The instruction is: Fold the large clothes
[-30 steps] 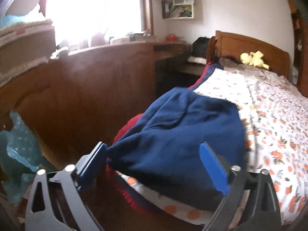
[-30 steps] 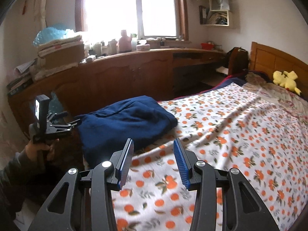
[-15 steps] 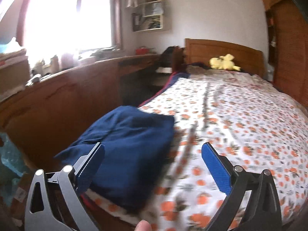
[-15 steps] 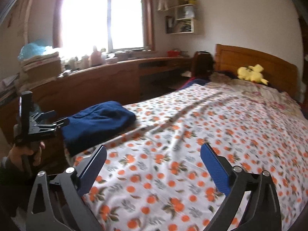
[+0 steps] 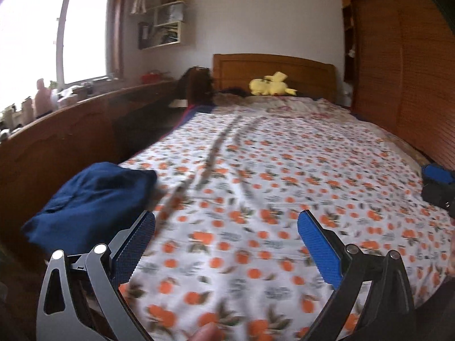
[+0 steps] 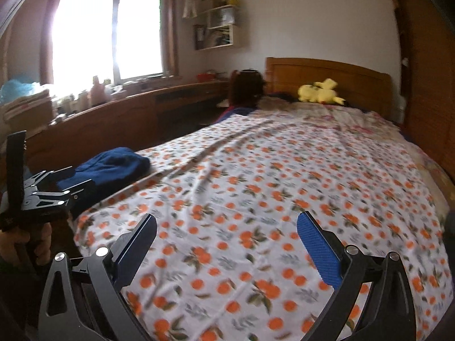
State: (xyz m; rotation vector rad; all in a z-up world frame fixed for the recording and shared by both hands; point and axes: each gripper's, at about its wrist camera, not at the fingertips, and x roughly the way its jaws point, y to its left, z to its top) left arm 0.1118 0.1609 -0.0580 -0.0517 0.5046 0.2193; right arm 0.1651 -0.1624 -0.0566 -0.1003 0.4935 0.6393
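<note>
Folded navy garment [image 5: 91,199] lies on the bed's near-left corner, approx 9 o'clock from the left gripper [image 5: 226,237] in the left wrist view, its outer edge hanging a bit over the mattress side; nothing touches it. Left gripper's fingers [image 5: 318,248] are spread wide w/ nothing between them, only the orange-print bedsheet [image 5: 284,164] beneath. Right gripper [image 6: 226,237] is likewise spread wide and empty, pointing down over the sheet toward the headboard [image 6: 327,75] at 12 o'clock. In the right wrist view the left gripper shows at 9 o'clock, held by a hand [image 6: 27,244], just in front of the garment and apart from it. In the left wrist view the right gripper's blue tip pokes in at 3 o'clock. Yellow plush toy [image 5: 270,86] sits by the headboard, well apart from everything. Long wooden worktop [image 6: 119,113] runs under the window [image 6: 108,31] along the bed's left side, cluttered w/ bottles; details too blurred to tell.
</note>
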